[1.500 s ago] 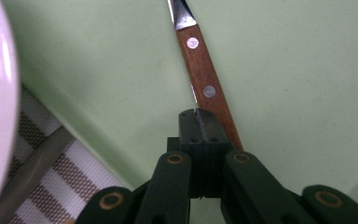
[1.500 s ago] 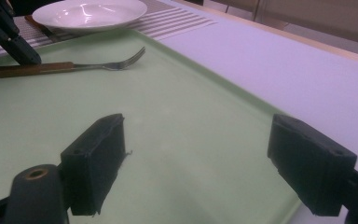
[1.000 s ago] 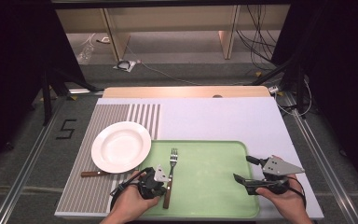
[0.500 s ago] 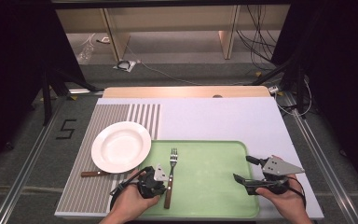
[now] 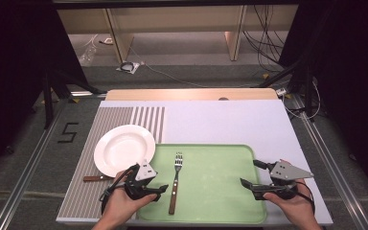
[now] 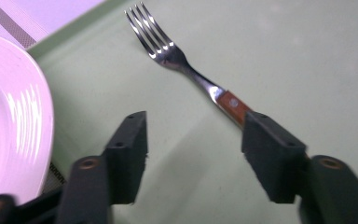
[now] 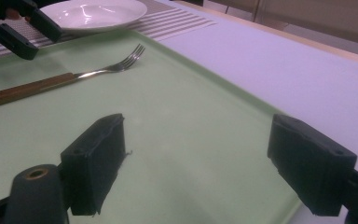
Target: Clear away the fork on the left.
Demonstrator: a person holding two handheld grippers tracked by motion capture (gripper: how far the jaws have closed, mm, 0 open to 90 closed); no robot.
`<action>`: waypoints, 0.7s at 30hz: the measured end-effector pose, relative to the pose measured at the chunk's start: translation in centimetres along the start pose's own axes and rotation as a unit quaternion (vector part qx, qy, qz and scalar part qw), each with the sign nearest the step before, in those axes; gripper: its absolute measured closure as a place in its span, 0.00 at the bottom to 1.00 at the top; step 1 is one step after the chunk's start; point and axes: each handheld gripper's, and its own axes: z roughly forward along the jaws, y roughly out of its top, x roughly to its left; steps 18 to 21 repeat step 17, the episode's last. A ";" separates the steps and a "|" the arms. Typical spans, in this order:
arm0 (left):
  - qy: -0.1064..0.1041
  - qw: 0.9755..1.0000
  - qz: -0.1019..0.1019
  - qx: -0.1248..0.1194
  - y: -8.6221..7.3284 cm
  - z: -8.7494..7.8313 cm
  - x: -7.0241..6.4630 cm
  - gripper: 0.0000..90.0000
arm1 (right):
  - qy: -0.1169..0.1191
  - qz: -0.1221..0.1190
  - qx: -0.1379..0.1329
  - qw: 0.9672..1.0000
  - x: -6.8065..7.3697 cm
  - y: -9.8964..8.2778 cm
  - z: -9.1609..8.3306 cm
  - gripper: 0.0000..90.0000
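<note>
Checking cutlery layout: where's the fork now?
In the high view the fork lies on the green tray's left part, tines pointing away, just right of the open left gripper and the plate.

Number: 5
Made of: dark strips
Stands on: the grey floor, left of the table
Other readable text: none

Desk laid out, pale top, wooden far edge.
A striped mat covers its left side with a white plate and a knife handle on it; beside it sits a green tray.
</note>
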 end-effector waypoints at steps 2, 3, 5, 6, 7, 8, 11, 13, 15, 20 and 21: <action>-0.004 1.000 -0.003 -0.010 -0.2 -0.1 0.1 0.28 | 0.000 -0.001 0.001 1.000 0.0 0.0 0.0 0.22; -0.009 1.000 -0.007 -0.019 -0.5 -0.3 0.3 0.24 | 0.000 0.000 0.001 1.000 0.0 0.0 0.0 0.22; -0.010 1.000 -0.006 -0.025 -0.7 -0.4 0.3 0.18 | 0.000 0.000 0.001 1.000 0.0 0.0 0.0 0.22; -0.010 0.999 -0.006 -0.034 -1.0 -0.7 0.4 0.17 | 0.000 -0.001 0.001 1.000 0.0 0.0 0.0 0.22; -0.010 0.999 -0.006 -0.034 -1.0 -0.7 0.4 0.17 | 0.000 0.000 0.001 1.000 0.0 0.0 0.0 0.22; -0.005 0.999 -0.008 -0.044 -1.2 -1.0 0.5 0.15 | 0.000 0.001 0.001 1.000 0.0 0.0 0.0 0.22; 0.000 0.999 -0.014 -0.051 -1.3 -1.3 0.7 0.13 | 0.000 0.000 0.001 1.000 0.0 0.0 0.0 0.22; 0.005 0.998 -0.020 -0.057 -1.4 -1.6 1.1 0.12 | -0.001 0.000 0.000 1.000 0.0 0.0 0.0 0.22; 0.008 0.998 -0.022 -0.059 -1.4 -1.7 1.2 0.11 | -0.001 0.001 -0.002 1.000 0.0 0.0 -0.1 0.22; 0.010 0.998 -0.022 -0.059 -1.5 -1.8 1.3 0.11 | 0.001 0.002 -0.008 1.000 0.0 -0.1 0.0 0.22; 0.010 0.998 -0.022 -0.059 -1.5 -1.8 1.3 0.11 | 0.001 0.002 -0.008 1.000 0.0 -0.1 0.0 0.22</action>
